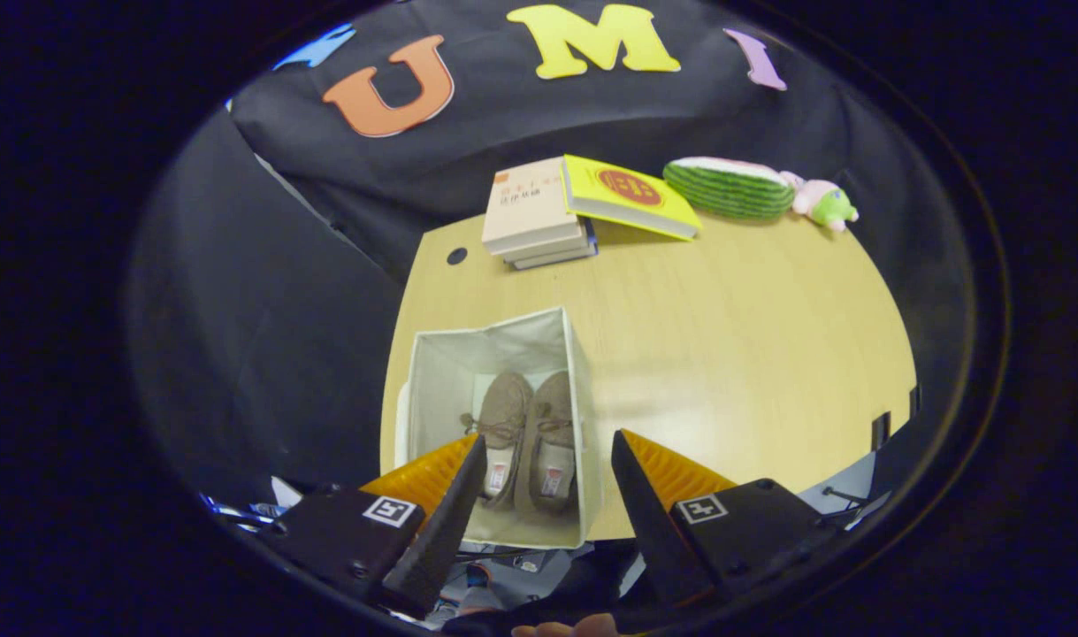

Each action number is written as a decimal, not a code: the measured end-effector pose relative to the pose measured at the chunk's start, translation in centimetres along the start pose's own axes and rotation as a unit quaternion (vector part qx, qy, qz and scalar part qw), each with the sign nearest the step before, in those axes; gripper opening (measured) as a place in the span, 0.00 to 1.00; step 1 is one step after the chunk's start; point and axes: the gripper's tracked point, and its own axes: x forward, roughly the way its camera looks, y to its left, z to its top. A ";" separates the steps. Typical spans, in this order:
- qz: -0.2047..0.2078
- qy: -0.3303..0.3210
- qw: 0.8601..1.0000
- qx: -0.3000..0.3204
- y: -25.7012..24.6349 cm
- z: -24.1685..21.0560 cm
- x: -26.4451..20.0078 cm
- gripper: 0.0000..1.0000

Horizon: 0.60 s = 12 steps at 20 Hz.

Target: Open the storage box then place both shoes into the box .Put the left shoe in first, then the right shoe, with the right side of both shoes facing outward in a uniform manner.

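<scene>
A white fabric storage box [432, 372] stands open at the near left part of the wooden table [733, 354]. Two tan moccasin shoes lie side by side on its bottom, toes pointing away from me: one shoe [501, 433] on the left, the other shoe [553, 442] on the right. My gripper [547, 447] hangs above the box's near end, open, with nothing between its fingers. The left fingertip [468, 469] covers part of the box's near wall, and the right fingertip [631, 464] sits just outside the box's right wall.
A stack of books [534, 212] lies at the table's far edge, with a yellow book [631, 196] leaning on it. A watermelon-slice plush [729, 186] and a small pink and green plush [821, 202] lie at the far right. A fingertip [561, 629] shows below the gripper.
</scene>
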 end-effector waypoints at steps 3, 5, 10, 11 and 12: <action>-0.019 -0.091 0.995 -0.031 -1.0 3.2 -3.5 0.93; -0.023 -0.145 0.988 -0.038 -1.3 4.5 -6.0 0.95; -0.036 -0.271 0.961 -0.042 -3.3 6.6 -11.0 0.97; -0.036 -0.296 0.953 -0.046 -3.7 6.7 -11.9 0.97; -0.043 -0.317 0.946 -0.051 -4.3 6.8 -12.8 0.98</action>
